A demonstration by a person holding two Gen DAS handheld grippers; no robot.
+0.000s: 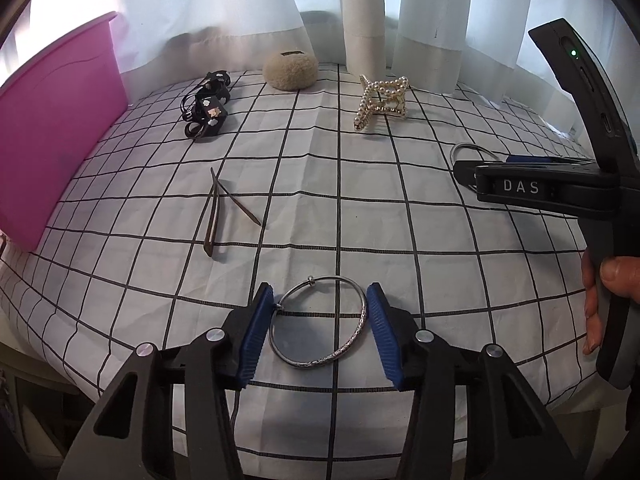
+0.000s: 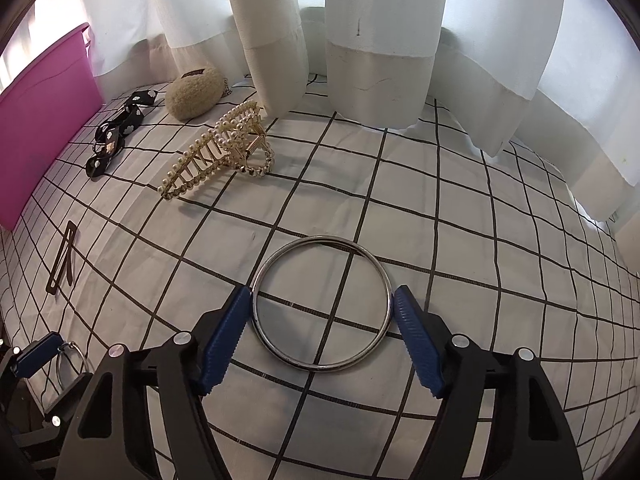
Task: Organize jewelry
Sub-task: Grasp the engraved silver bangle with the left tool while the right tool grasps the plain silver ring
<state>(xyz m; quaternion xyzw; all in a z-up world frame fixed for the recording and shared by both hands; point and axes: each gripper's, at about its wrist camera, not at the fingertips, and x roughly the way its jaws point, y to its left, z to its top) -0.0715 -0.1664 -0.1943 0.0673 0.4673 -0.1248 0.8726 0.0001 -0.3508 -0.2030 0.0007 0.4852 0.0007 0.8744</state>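
An engraved silver bangle (image 1: 320, 320) lies flat on the checked cloth (image 1: 440, 280) between the blue pads of my left gripper (image 1: 320, 292); both pads touch its rim. A plain, wider silver bangle (image 2: 322, 304) lies on the cloth between the pads of my right gripper (image 2: 322, 291), which meet its left and right sides. In the left wrist view the right gripper (image 1: 466, 172) sits at the right, with that plain bangle (image 1: 468, 152) poking out behind it. The left gripper (image 2: 40, 354) shows at the right wrist view's lower left.
A pink bin (image 1: 52, 140) stands at the left. At the back lie a pearl hair claw (image 1: 382, 102), black flowered hair ties (image 1: 208, 108) and a beige fluffy pouch (image 1: 290, 70). A brown hair clip (image 1: 216, 216) lies mid-left. White curtains (image 2: 380, 60) hang behind. A hand (image 1: 600, 292) grips the right handle.
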